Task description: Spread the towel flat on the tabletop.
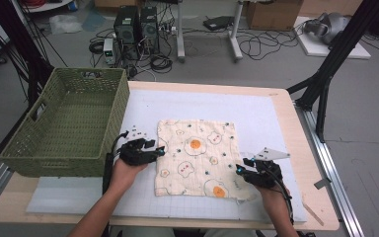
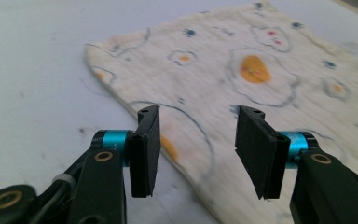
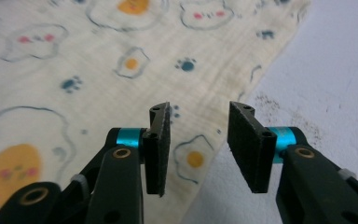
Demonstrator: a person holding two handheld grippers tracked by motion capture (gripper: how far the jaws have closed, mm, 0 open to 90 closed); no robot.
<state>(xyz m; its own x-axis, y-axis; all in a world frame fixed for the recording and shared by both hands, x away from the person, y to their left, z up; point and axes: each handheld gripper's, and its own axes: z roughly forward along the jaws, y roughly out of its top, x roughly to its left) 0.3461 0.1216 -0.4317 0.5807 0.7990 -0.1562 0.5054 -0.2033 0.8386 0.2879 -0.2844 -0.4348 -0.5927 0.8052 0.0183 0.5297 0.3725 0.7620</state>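
Note:
A cream cloth (image 1: 195, 158) printed with fried eggs and paw marks lies spread flat on the white mat (image 1: 261, 116). My left gripper (image 1: 162, 150) sits at the cloth's left edge, a person's hand holding it. In the left gripper view the left gripper (image 2: 199, 112) is open over that edge of the cloth (image 2: 242, 70), and the pads grip nothing. My right gripper (image 1: 239, 168) is at the cloth's lower right edge. In the right gripper view the right gripper (image 3: 199, 108) stands open above the hem of the cloth (image 3: 121, 60), with nothing pressed between the pads.
A green woven basket (image 1: 54, 160) stands on the table's left side, close beside the left hand. The wooden table edge (image 1: 296, 128) runs along the right. Beyond the table, black frame legs, cables and computer boxes stand on the floor.

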